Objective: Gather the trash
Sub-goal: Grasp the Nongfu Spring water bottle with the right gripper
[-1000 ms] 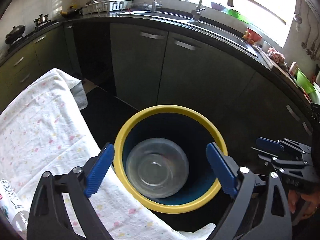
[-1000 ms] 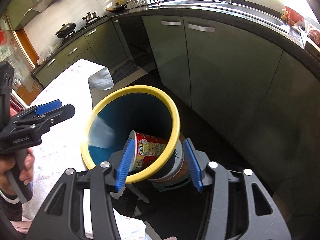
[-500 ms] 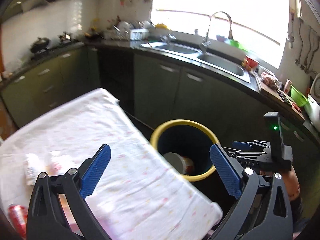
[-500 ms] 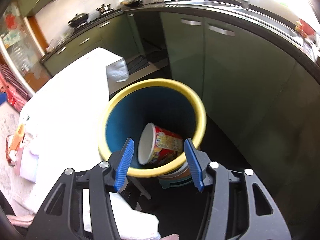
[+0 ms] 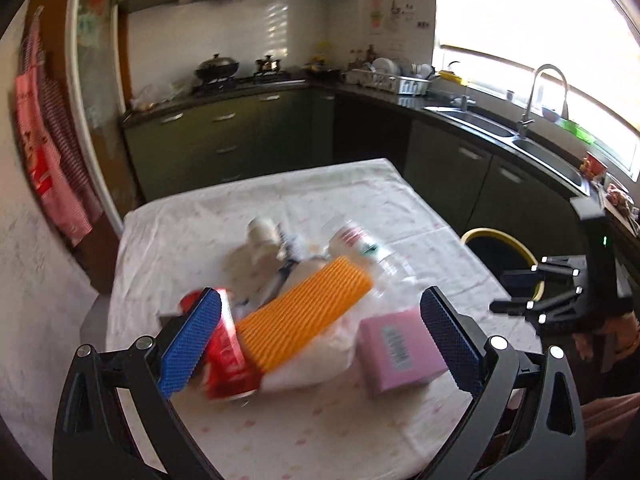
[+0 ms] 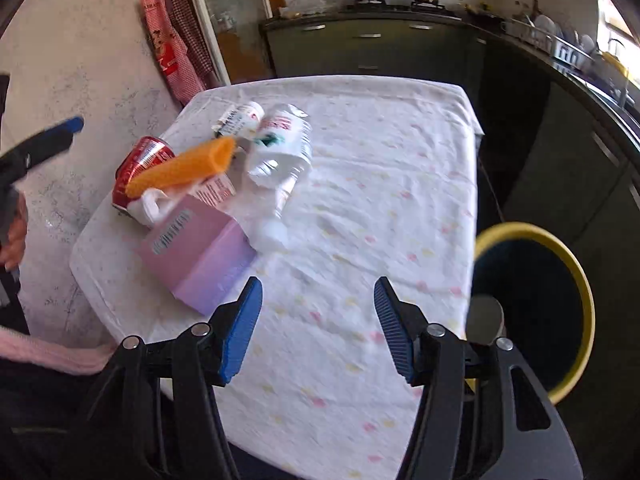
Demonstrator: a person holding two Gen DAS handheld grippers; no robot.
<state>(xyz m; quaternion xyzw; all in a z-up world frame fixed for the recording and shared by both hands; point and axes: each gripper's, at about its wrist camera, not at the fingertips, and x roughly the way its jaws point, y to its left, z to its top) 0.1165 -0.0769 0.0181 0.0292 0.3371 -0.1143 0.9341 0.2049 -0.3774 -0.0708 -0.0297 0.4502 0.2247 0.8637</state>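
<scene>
A pile of trash lies on the clothed table [image 6: 380, 160]: an orange foam sleeve [image 5: 304, 316], a red can [image 5: 226, 356], a pink box [image 5: 400, 350], a crushed clear bottle [image 6: 280, 152] and a small white bottle [image 6: 240, 118]. My left gripper [image 5: 320, 294] hangs wide open just above the pile, the sleeve showing between its fingers but untouched. My right gripper [image 6: 318, 284] is over bare cloth to the right of the pink box [image 6: 192, 256]; its jaws are opening with nothing between them. The yellow-rimmed bin [image 6: 576, 272] stands past the table's right edge, a cup [image 6: 486, 316] inside.
Dark green kitchen cabinets and a counter with a sink [image 5: 500, 128] run behind and to the right of the table. A wall with hanging aprons [image 6: 172, 48] is at the left. A pink sleeve [image 6: 48, 352] shows at the table's near left corner.
Both grippers have swung away from over the bin to the table with the trash pile. The right gripper's jaws stand wider apart than before.
</scene>
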